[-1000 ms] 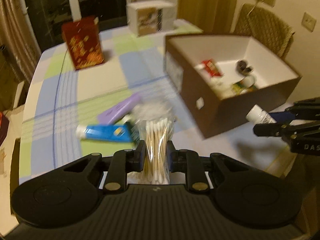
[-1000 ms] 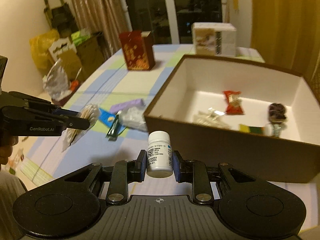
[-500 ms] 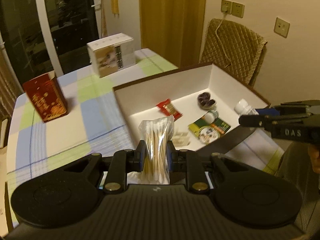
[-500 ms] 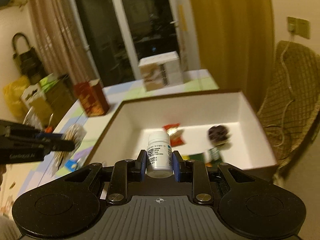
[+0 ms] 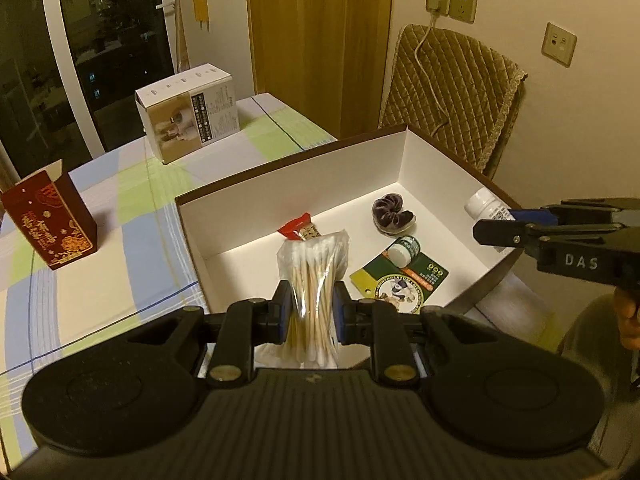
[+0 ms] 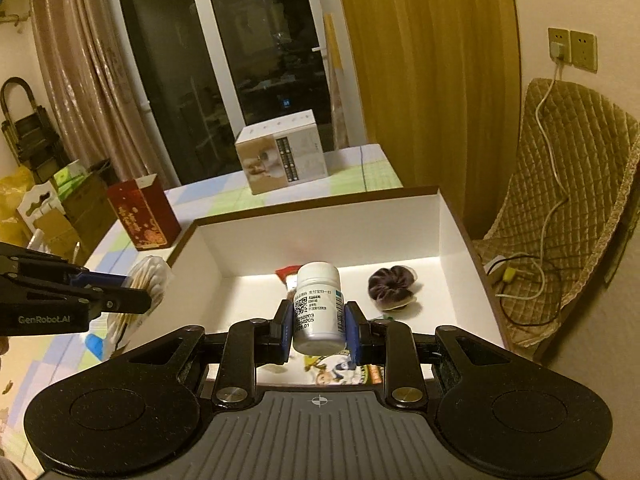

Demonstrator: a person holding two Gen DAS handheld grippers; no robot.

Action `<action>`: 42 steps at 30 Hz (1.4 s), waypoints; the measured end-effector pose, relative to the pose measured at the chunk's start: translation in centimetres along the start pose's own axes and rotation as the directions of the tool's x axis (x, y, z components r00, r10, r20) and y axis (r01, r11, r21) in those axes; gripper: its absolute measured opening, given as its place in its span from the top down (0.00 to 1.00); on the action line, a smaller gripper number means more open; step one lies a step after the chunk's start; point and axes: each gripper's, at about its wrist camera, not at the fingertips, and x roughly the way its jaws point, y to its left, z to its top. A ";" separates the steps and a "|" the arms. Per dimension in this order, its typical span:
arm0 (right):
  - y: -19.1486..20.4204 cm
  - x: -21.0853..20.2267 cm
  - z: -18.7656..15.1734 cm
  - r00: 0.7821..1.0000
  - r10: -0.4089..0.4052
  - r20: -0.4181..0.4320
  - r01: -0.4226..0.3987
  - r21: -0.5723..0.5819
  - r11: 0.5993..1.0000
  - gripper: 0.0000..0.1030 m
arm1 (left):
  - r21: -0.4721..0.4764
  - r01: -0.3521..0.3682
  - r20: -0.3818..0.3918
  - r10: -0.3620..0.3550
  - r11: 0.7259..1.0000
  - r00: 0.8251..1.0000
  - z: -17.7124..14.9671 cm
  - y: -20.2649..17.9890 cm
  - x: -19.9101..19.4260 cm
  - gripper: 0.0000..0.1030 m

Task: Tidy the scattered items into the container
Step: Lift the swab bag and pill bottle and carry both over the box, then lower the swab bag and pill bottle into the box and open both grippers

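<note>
I have the left gripper (image 5: 309,309) clamped on the cotton swab bag (image 5: 313,280), long axis upright, over the box (image 5: 288,168)'s near-left wall. Right gripper (image 6: 319,330) pinches the white pill bottle (image 6: 319,306), upright, above the box floor; release drops both. Readable: "DAS", "GenRobot.AI".

The bag of cotton swabs (image 5: 310,280) is crinkled glossy clear plastic. The pill bottle (image 6: 319,306) is smooth white plastic with a paper label. The box (image 5: 404,160) looks like matt white card inside; the scrunchie (image 5: 393,216) like soft velvety cloth.
</note>
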 end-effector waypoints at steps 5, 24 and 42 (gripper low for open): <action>-0.7 1.3 0.2 0.999 -0.003 -0.033 0.003 0.009 1.000 0.71 | -0.007 -0.010 -0.032 0.010 1.000 0.999 0.3 -0.2 1.3 0.83; -1.3 7.4 -0.2 0.986 -0.003 -0.167 0.002 -0.010 1.000 0.71 | -0.023 -0.054 -0.149 0.050 0.998 0.988 0.0 -0.8 5.8 0.84; -1.1 10.6 -1.0 0.964 0.005 -0.265 -0.010 -0.016 1.000 0.71 | -0.037 -0.046 -0.257 0.035 0.998 0.966 -1.3 -0.7 9.4 0.84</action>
